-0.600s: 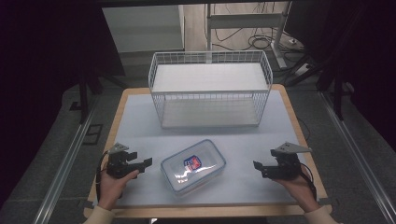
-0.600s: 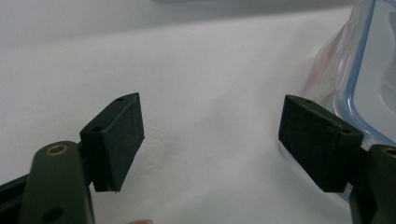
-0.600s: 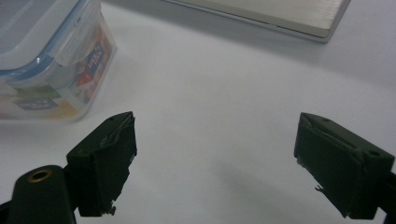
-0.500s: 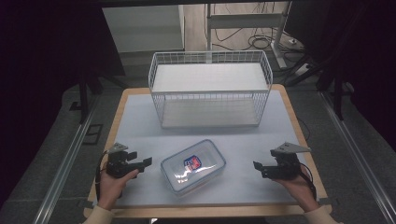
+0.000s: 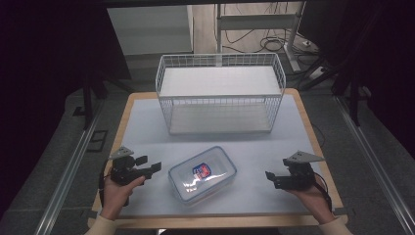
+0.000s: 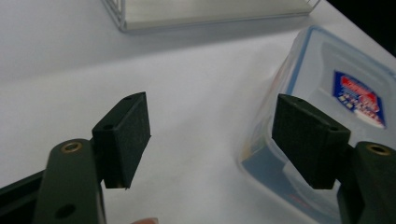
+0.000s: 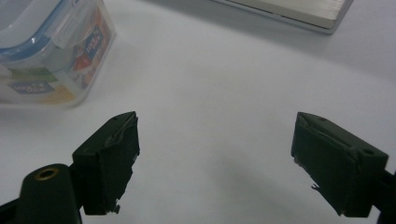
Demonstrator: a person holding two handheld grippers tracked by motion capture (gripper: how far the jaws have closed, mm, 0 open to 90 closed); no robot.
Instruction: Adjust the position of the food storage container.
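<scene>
A: Where's the clear container [image 5: 202, 175] sitting?

B: Flat on the white table [image 5: 147, 132], between the two grippers. It has a blue-rimmed lid with a red and blue label in the middle, and it lies at a slant to the table edge.

A: And the left gripper [image 5: 152, 168]?

B: Its jaws are spread wide with nothing between them. From the high view the tips point at the container's near-left corner, just short of it. In the left gripper view [image 6: 212, 135] the container [image 6: 327, 93] lies ahead and off to the side of one jaw, whose pad overlaps the container's wall in the picture; I can't tell whether it touches. Bare table shows between the pads.

A: The right gripper [image 5: 270, 177]?

B: Also spread wide, gripping nothing. It's held low over the table, jaws pointing towards the container but well apart from it. In the right gripper view [image 7: 215, 163] the container [image 7: 51, 51] sits ahead and beyond the outer side of one jaw, with its printed side wall facing the camera. Only white surface lies between those pads.

A: Anything else on the table?

B: A white wire basket [image 5: 220, 93] stands ahead of both sets of jaws, past the container, at the far side. Its lower edge shows at the top of both gripper views
</scene>
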